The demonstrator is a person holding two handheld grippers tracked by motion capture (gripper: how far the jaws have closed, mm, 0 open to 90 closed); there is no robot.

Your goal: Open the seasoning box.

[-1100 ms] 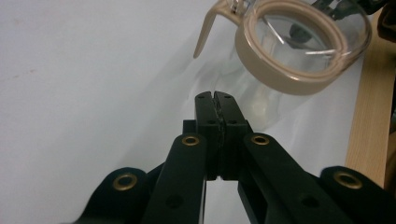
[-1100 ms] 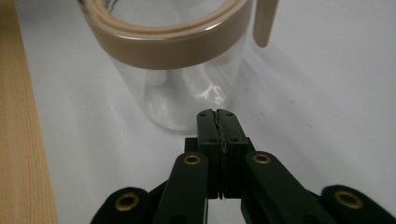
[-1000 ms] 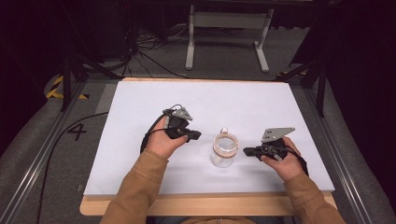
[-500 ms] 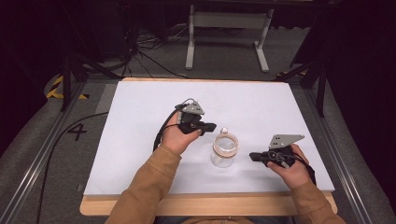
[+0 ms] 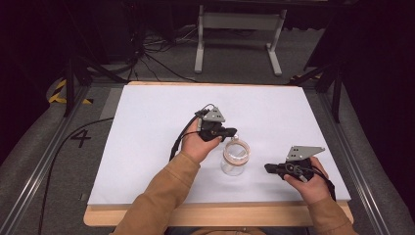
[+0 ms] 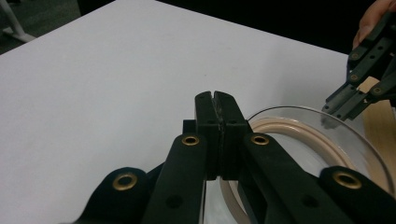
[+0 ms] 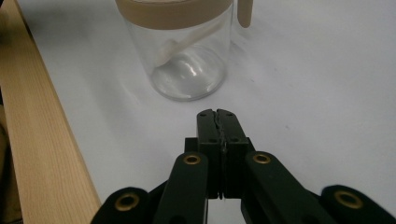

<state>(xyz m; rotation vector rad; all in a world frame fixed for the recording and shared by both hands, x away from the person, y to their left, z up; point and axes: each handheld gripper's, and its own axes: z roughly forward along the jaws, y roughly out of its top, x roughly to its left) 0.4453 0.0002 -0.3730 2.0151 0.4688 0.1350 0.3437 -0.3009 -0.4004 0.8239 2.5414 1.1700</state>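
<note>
Closing in: left gripper, jaws pressed together and empty, at the far-left rim of the glass jar.
Right gripper: jaws together, empty, near the jar's right.
Jar: upright, mid-near worktop.
Progress: nothing grasped yet; jar untouched, apparently.

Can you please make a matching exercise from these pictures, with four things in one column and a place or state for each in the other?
Things:
1. glass jar
2. left tongs
3. right tongs
4. wooden table edge

Places or states:
a. shut, low on the white surface to the right of the jar
b. standing upright between the two tongs
c. shut, just above the jar's rim
d. nearest to the person, in front of the white surface

Pairs: 1-b, 2-c, 3-a, 4-d
</note>
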